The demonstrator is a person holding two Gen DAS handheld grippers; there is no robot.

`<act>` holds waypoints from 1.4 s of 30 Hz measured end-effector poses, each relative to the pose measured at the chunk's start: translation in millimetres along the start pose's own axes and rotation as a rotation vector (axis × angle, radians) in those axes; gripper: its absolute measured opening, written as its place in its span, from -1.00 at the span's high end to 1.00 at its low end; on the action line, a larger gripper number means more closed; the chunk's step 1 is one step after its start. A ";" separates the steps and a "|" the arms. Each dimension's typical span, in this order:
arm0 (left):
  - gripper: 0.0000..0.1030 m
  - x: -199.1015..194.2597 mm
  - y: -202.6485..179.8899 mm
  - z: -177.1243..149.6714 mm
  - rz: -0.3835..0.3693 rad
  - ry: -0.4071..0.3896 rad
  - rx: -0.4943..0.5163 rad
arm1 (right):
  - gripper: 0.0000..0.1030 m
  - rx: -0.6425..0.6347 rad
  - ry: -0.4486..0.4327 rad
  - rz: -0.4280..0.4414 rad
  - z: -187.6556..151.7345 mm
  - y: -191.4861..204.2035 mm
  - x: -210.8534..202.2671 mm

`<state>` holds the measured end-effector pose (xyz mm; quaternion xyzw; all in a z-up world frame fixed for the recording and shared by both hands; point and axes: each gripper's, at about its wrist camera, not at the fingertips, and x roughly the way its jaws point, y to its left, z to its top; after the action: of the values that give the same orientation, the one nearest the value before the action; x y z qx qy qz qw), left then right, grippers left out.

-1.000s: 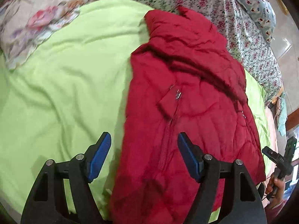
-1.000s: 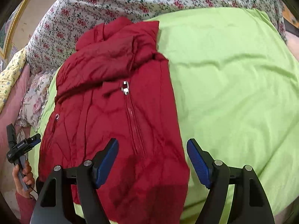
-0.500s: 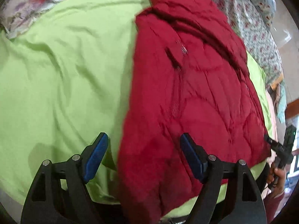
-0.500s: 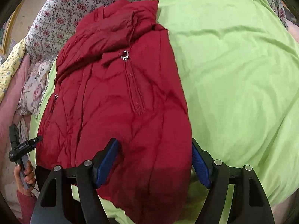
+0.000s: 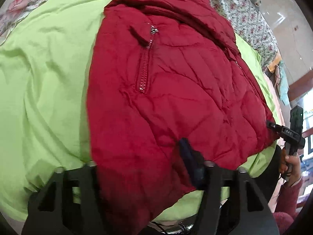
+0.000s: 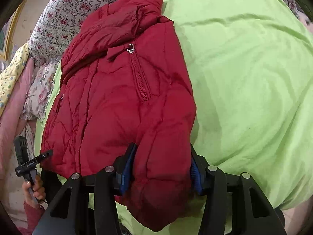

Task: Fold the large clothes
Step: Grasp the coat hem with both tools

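**Left wrist view: both grippers bite the jacket's near hem**

Your left gripper [image 5: 140, 168] has just been closing, and its jaws now pinch the near left corner of the quilted dark-red padded jacket [image 5: 176, 90]. The fabric bulges up between the fingers and hides the left one.

In the right wrist view, your right gripper [image 6: 159, 168] has likewise just been closing. Its blue pads [image 6: 127, 168] press both sides of a thick fold at the jacket's [image 6: 121, 105] near right corner.

The jacket lies folded lengthwise on the lime-green bedsheet [image 6: 244, 68], its collar at the far end and its zipper [image 5: 145, 58] facing up. The hem hangs slightly over the near edge of the bed. Floral bedding [image 5: 252, 19] lies beyond the collar.
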<state>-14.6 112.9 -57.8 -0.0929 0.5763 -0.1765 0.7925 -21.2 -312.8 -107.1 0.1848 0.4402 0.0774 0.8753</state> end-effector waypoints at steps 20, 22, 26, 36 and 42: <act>0.68 -88.8 -6.6 17.4 -0.123 -0.188 0.043 | 0.61 -0.062 -0.165 0.324 -8.0 24.7 -76.1; 0.68 -95.7 -7.0 30.6 -0.136 -0.234 0.042 | 0.61 -0.060 -0.201 0.346 -0.8 26.6 -81.3; 0.68 -102.7 -8.7 56.7 -0.155 -0.304 0.011 | 0.61 -0.053 -0.260 0.377 22.3 31.3 -85.2; 0.68 -102.7 -6.7 80.3 -0.151 -0.340 -0.018 | 0.61 -0.046 -0.314 0.387 48.6 37.0 -84.0; 0.68 -103.8 -1.4 83.4 -0.158 -0.350 -0.047 | 0.61 -0.033 -0.342 0.383 60.0 31.8 -84.5</act>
<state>35.7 147.1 60.7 -0.1855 0.4244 -0.2056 0.8621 -23.2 -324.1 0.7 0.2611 0.2414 0.2167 0.9092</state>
